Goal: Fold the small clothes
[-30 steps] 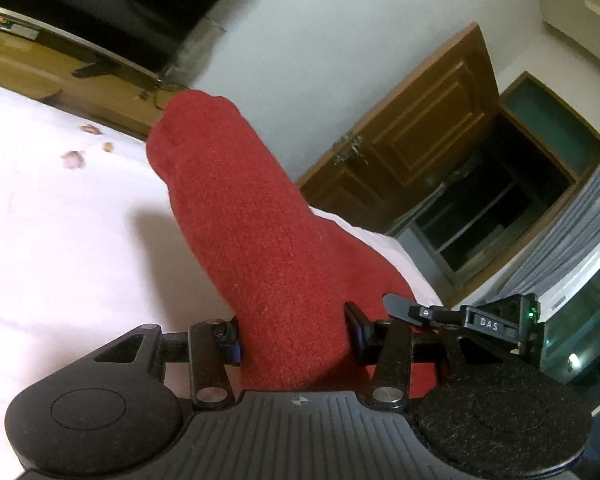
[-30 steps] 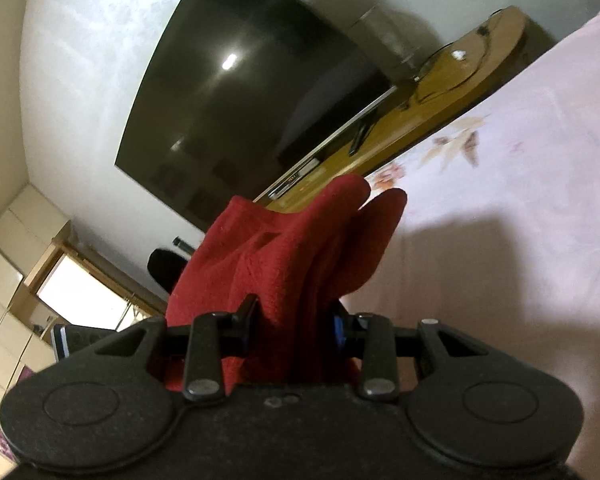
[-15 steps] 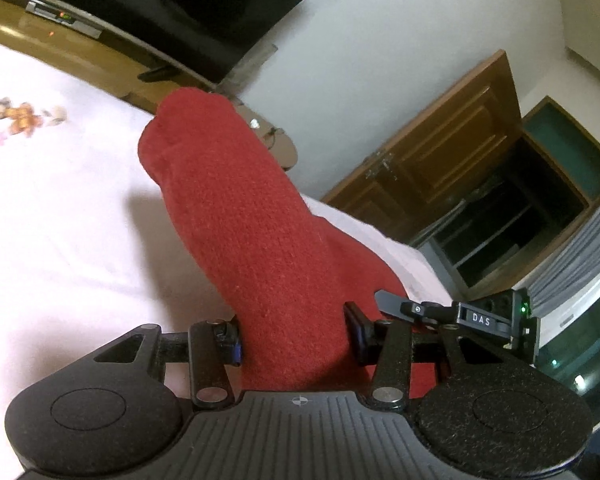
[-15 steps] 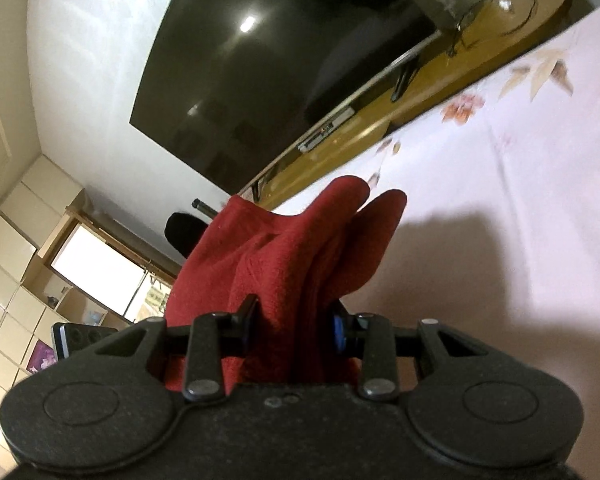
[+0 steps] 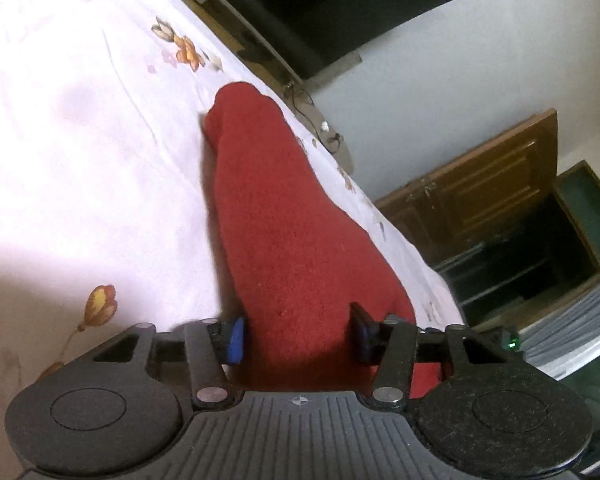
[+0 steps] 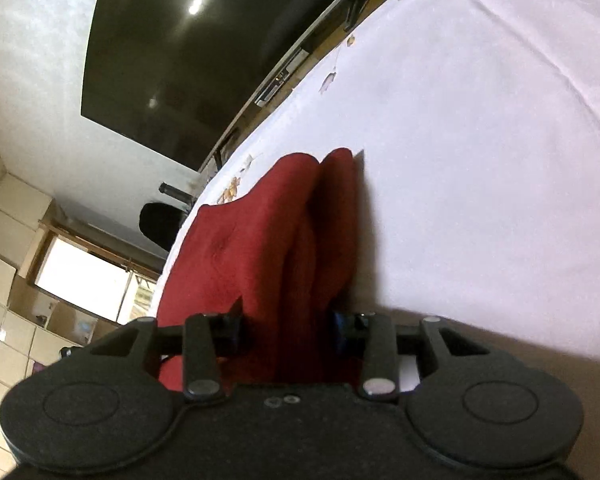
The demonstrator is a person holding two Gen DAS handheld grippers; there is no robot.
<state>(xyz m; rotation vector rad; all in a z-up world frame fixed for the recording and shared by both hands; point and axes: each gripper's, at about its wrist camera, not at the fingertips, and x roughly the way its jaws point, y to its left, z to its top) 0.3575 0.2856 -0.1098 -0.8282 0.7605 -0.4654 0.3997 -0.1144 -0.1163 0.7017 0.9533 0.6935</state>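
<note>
Where the red knit garment (image 5: pixel 284 240) lies, it stretches lengthwise across the pale pink bedsheet (image 5: pixel 80 152), its rounded far end at about 11 o'clock in the left wrist view and its wider near end bunched between the fingers of the left tongs (image 5: pixel 296 338). Those fingers press in on the cloth from both sides, the blue-padded one at 9 o'clock of the fabric and the dark one at 3 o'clock, so the left tongs are clamped on the red knit garment. In the right wrist view the same garment (image 6: pixel 276 248) shows as two thick folds side by side, their rounded tips pointing toward 12 o'clock and resting on the bedsheet (image 6: pixel 480 160). The right tongs (image 6: pixel 288 328) are closed onto the near part of these folds, with fabric filling the gap between the fingers; whether the whole thickness is gripped cannot be told.

Orange flower prints (image 5: pixel 188 50) mark the sheet toward 11 o'clock of the garment in the left view. Beyond the bed edge a large dark television (image 6: pixel 188 52) hangs on a white wall above a wooden shelf (image 6: pixel 284 76). At 3 o'clock in the left view stands a brown wooden door (image 5: pixel 484 192).
</note>
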